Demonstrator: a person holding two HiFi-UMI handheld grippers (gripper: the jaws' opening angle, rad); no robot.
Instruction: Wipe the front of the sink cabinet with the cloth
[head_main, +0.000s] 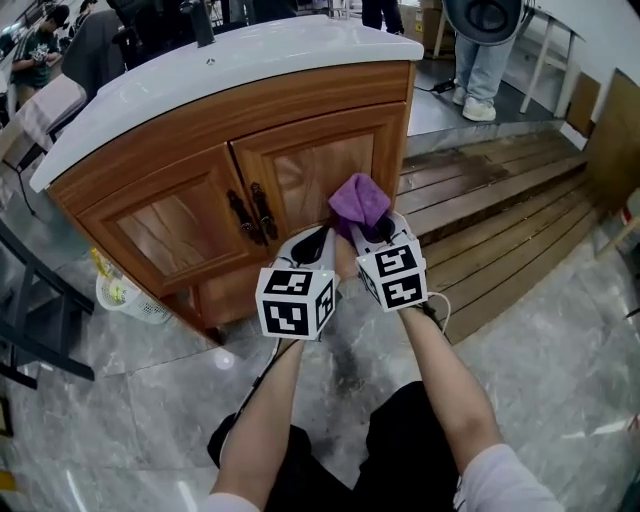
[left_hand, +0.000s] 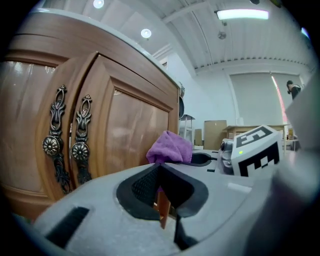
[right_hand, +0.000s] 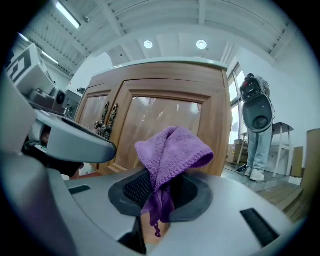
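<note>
Cabinet front (head_main: 170, 235): the left door and paired handles (head_main: 250, 215) show no sign of wiping either way. Left gripper (head_main: 318, 240) hangs just right of them, fingers (left_hand: 142, 187) together on nothing. Right gripper (head_main: 378, 232), clamped on the purple cloth (head_main: 358, 200), holds it at the right door (head_main: 320, 165); contact unclear. Most wiping likely remains.

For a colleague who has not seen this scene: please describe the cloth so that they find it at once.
Find the wooden sink cabinet with the white top and look at its right door. In front of that door, the right gripper is shut on a small cloth bunched above its jaws. It is the only purple thing there; the left gripper beside it holds nothing.
</note>
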